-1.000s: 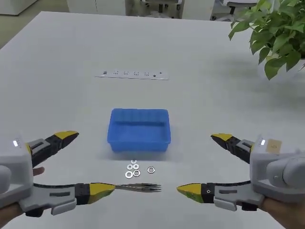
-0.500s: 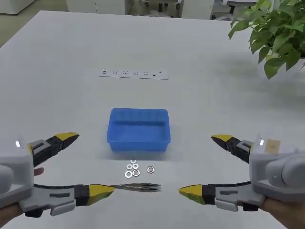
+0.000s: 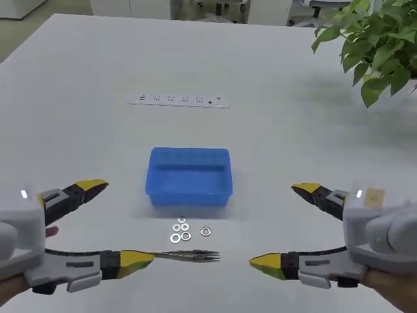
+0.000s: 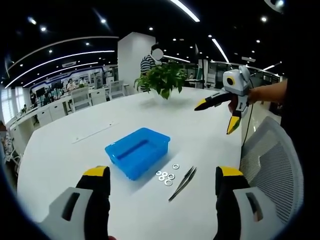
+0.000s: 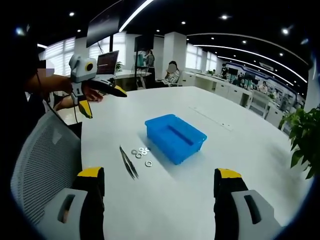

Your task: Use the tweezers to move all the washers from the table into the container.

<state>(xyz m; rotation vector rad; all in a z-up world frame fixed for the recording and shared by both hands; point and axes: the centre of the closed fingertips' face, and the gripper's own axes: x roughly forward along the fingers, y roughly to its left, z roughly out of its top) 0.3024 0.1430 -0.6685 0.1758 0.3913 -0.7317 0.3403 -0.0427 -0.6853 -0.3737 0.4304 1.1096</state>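
Head view looks down; both gripper views face inward, sharing the container [image 3: 189,194].

The grey-bodied right gripper [image 3: 272,225], with black jaws tipped in yellow, drifts a little to the person's right in the head view. Its lower jaw tip now lies farther from the pointed end of the slim metal tweezers [image 3: 189,256] on the white table [image 3: 293,117] than it did a second ago, and its upper jaw tip has slid the same way, so the gap between gripper and tweezers is wider. The matching grey, yellow-tipped left gripper [image 3: 129,221] has drawn back very slightly, its lower jaw tip a shade farther left at the tweezers' other end.
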